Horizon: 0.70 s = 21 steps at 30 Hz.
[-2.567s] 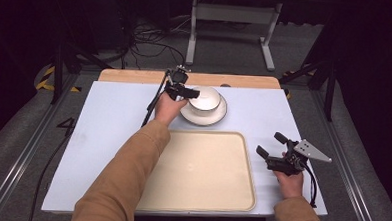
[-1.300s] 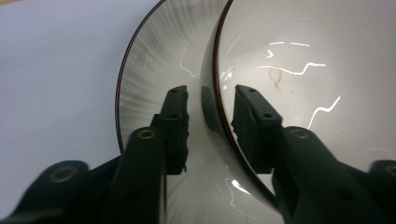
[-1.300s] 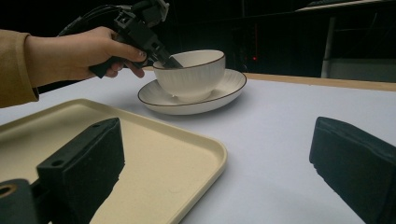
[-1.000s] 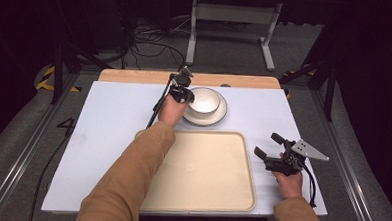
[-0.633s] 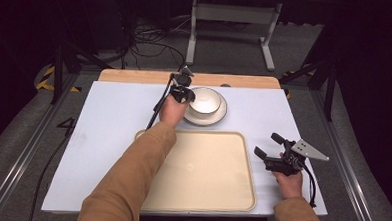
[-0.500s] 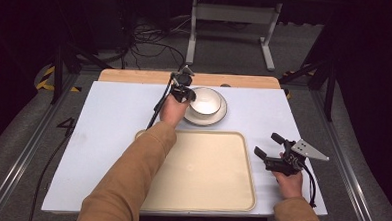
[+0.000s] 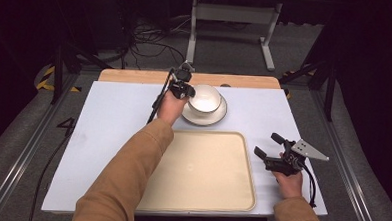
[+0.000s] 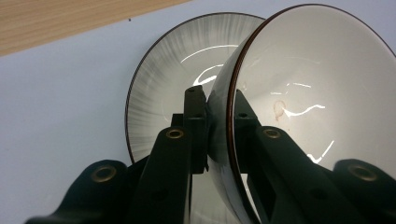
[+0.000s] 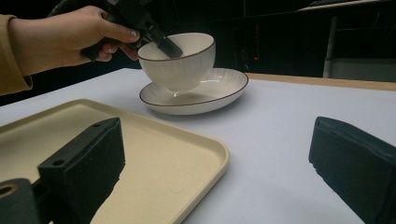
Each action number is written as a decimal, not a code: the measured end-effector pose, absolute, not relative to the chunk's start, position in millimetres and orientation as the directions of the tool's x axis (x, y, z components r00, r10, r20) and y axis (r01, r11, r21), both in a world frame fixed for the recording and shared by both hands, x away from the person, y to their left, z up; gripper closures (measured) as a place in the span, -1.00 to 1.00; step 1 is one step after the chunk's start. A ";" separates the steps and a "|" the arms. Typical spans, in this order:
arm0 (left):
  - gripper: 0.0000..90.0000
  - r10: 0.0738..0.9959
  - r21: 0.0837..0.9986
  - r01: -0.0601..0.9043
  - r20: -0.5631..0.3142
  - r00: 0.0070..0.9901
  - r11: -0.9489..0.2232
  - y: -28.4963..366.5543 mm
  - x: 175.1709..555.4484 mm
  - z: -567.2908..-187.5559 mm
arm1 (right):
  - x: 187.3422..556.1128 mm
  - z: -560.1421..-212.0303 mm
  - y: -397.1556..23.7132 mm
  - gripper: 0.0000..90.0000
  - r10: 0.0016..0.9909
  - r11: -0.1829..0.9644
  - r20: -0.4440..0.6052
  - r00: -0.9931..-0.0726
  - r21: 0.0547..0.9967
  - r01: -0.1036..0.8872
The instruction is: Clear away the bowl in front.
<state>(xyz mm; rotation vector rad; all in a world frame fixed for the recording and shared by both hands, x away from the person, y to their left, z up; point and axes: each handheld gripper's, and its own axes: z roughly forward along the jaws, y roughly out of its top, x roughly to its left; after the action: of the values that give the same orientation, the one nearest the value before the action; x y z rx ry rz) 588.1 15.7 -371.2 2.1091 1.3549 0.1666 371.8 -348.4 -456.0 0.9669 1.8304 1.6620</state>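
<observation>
A white bowl [image 7: 205, 97] with a dark rim sits over a white ribbed plate [image 7: 218, 116] at the far middle of the table. My left gripper [image 7: 189, 91] is shut on the bowl's left rim, one jaw inside and one outside. In the left gripper view the bowl [image 8: 303, 93] tilts over the plate [image 8: 168, 79], pinched by the gripper [image 8: 217, 100]. In the right gripper view the bowl [image 9: 182, 65] stands at or just above the plate [image 9: 219, 93]. My right gripper [image 7: 267, 145] is open, holds nothing, and hovers right of the tray.
A cream tray [image 7: 201, 176] lies on the white table mat [image 7: 108, 126], in front of the plate, with nothing on it. A wooden strip [image 7: 135, 76] runs along the table's far edge. The tray's corner [image 9: 154, 154] lies just ahead of my right gripper [image 9: 219, 154].
The left gripper has settled on the bowl's left rim and hardly moved over the last second. The right gripper has shifted slightly and stays open.
</observation>
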 end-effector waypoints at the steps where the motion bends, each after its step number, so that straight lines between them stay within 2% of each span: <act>1: 0.83 0.858 0.557 0.781 -0.215 0.466 -0.285 16.0 587.1 -369.1 | 372.0 -456.1 -348.6 -0.91 0.767 0.014 0.104 -0.633 0.984 0.179; 21: 0.83 0.845 0.591 0.739 -0.172 0.507 -0.323 31.4 572.4 -329.1 | 371.7 -455.9 -348.6 -0.91 0.768 0.007 0.111 -0.631 0.983 0.182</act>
<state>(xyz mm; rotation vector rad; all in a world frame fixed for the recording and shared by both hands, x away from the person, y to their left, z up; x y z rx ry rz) 572.4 31.4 -329.1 2.1323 1.2895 0.2209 371.7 -348.6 -455.9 0.9733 1.8264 1.6637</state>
